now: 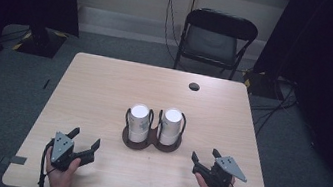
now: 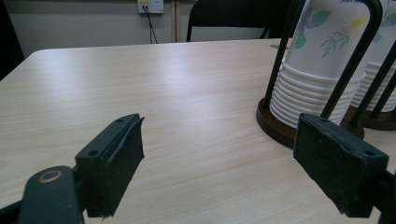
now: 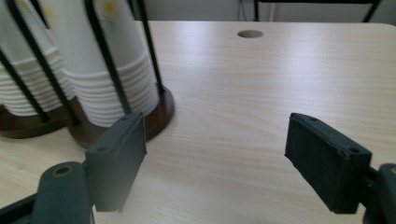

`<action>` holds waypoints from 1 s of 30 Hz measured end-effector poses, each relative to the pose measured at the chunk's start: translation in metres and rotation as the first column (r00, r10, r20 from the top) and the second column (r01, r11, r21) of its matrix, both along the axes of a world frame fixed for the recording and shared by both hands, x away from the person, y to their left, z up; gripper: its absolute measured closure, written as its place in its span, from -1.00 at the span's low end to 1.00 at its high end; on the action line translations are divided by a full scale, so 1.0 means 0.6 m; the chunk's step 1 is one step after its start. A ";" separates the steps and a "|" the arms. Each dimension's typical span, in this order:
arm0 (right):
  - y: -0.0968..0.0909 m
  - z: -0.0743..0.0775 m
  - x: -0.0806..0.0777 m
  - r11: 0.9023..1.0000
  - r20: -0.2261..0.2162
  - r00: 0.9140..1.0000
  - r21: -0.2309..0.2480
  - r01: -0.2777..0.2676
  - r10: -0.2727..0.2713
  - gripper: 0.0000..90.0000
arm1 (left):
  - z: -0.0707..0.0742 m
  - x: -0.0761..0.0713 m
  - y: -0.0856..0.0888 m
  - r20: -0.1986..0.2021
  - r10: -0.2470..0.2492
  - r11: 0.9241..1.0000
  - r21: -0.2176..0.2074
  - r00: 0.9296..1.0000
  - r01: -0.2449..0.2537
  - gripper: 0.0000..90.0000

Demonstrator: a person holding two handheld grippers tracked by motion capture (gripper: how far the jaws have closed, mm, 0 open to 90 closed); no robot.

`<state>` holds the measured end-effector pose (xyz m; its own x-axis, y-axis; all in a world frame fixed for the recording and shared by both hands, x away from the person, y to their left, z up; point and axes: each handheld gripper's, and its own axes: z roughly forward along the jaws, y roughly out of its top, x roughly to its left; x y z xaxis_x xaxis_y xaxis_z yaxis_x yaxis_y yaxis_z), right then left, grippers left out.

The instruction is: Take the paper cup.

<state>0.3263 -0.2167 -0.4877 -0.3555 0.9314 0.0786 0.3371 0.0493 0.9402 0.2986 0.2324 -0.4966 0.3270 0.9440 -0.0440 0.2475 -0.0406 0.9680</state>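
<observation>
Two stacks of upside-down paper cups with a leaf print stand in a dark double holder (image 1: 150,143) with black wire hoops at the table's middle: the left stack (image 1: 139,122) and the right stack (image 1: 171,125). My left gripper (image 1: 85,139) rests near the front left of the table, open, nothing between its pads; the holder's base (image 2: 275,128) lies ahead to its right. My right gripper (image 1: 205,156) sits at the front right, open and empty, with the cup stacks (image 3: 105,70) ahead to its left.
A round cable hole (image 1: 194,86) is in the table's far right part. A black folding chair (image 1: 216,40) stands behind the table, with wall sockets and cables beyond. Bare wood lies between the grippers and the holder.
</observation>
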 end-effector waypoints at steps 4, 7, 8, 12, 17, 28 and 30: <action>0.011 0.011 0.004 0.999 0.005 1.000 0.018 -0.026 0.026 -0.55 | 0.000 0.000 0.001 0.003 -0.005 1.000 -0.006 1.000 0.005 -0.65; 0.015 0.019 0.006 0.999 0.017 0.999 0.030 -0.042 0.042 -0.50 | 0.000 -0.001 0.001 0.006 -0.005 1.000 -0.006 1.000 0.006 -0.64; 0.016 0.022 0.008 0.998 0.018 0.999 0.037 -0.050 0.050 -0.48 | 0.000 -0.001 0.001 0.006 -0.006 1.000 -0.004 1.000 0.006 -0.64; 0.021 0.033 0.010 0.996 0.049 0.997 0.065 -0.057 0.054 -0.39 | 0.000 0.001 0.001 -0.001 -0.013 1.000 -0.007 1.000 0.013 -0.64; 0.027 0.052 0.015 0.995 0.075 0.994 0.057 -0.083 0.079 -0.32 | 0.000 0.000 0.001 -0.004 -0.018 1.000 -0.002 1.000 0.018 -0.64; 0.048 0.089 0.031 0.986 0.072 0.985 0.043 -0.161 0.158 -0.27 | 0.000 -0.002 -0.001 0.012 -0.027 1.000 0.006 1.000 0.027 -0.65; 0.053 0.096 0.035 0.983 0.073 0.982 0.048 -0.178 0.175 -0.26 | 0.000 -0.002 -0.001 0.013 -0.026 1.000 0.007 1.000 0.026 -0.65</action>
